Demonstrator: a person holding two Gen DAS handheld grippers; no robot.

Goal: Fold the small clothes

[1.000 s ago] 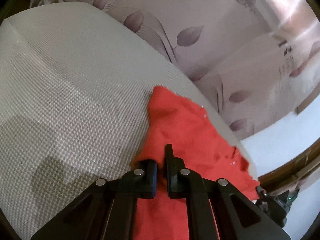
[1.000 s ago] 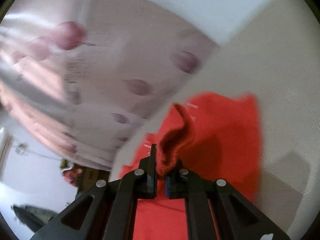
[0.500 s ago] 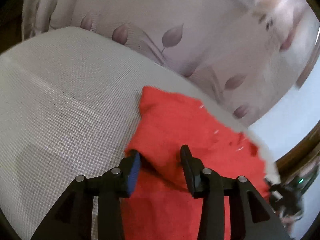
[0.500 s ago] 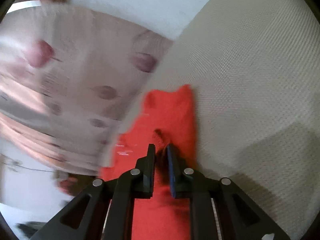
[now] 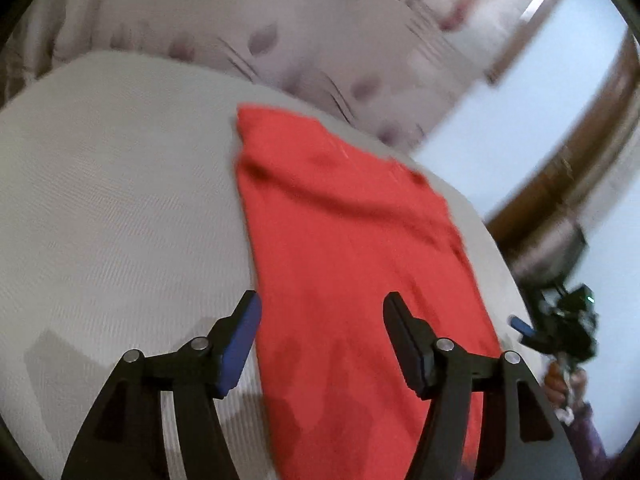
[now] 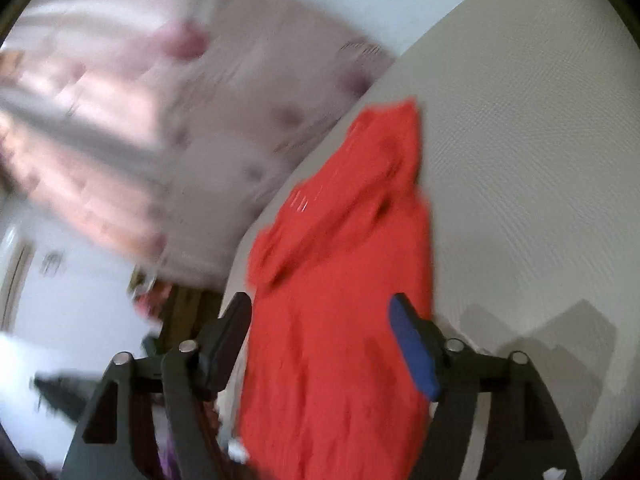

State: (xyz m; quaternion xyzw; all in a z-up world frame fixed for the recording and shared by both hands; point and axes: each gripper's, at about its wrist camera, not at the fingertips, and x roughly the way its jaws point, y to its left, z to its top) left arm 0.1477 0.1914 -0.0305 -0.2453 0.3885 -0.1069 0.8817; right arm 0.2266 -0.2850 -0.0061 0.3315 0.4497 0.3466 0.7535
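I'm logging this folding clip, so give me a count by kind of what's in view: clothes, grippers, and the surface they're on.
Red knit garment, lying on the surface: 1
Black hand-held gripper, jaws opening, nothing between the pads: 2, left and right
White textured fabric surface: 1
Total: 4

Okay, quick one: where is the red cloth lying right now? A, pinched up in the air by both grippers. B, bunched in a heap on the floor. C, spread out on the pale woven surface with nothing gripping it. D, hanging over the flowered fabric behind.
C: the red cloth lies spread on the pale woven surface, and the jaws of the left gripper and right gripper are opening, their pads off it.
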